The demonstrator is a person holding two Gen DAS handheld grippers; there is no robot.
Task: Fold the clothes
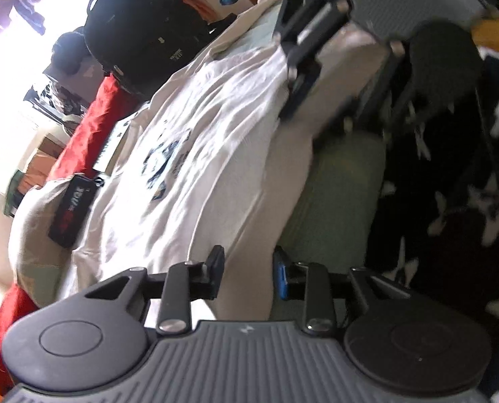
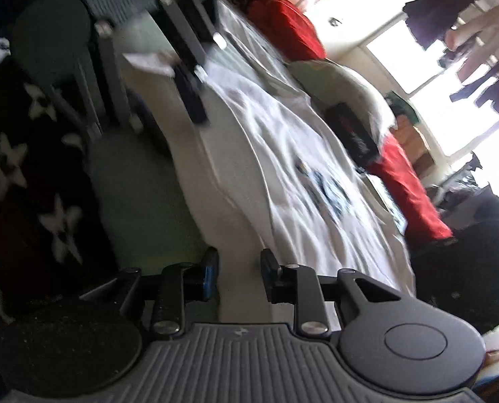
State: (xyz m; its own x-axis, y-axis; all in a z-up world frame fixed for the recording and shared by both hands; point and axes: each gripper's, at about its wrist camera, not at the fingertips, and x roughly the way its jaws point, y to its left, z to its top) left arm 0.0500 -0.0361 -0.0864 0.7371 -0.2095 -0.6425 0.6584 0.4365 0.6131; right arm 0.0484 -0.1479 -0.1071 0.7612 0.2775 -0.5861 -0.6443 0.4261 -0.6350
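A white T-shirt with a blue chest print is spread on a pale green bed sheet. Its near edge is pulled up into a shaded fold running between the two grippers, which face each other. My left gripper sits at one end of that fold, its fingers closed on the cloth that fills the gap. At the other end, my right gripper grips the same edge. Both views are blurred by motion.
A dark blanket with white stars lies beside the sheet. Beyond the shirt are a red cloth, a black box with red lettering on a pillow, and a black bag. Clothes hang at the window.
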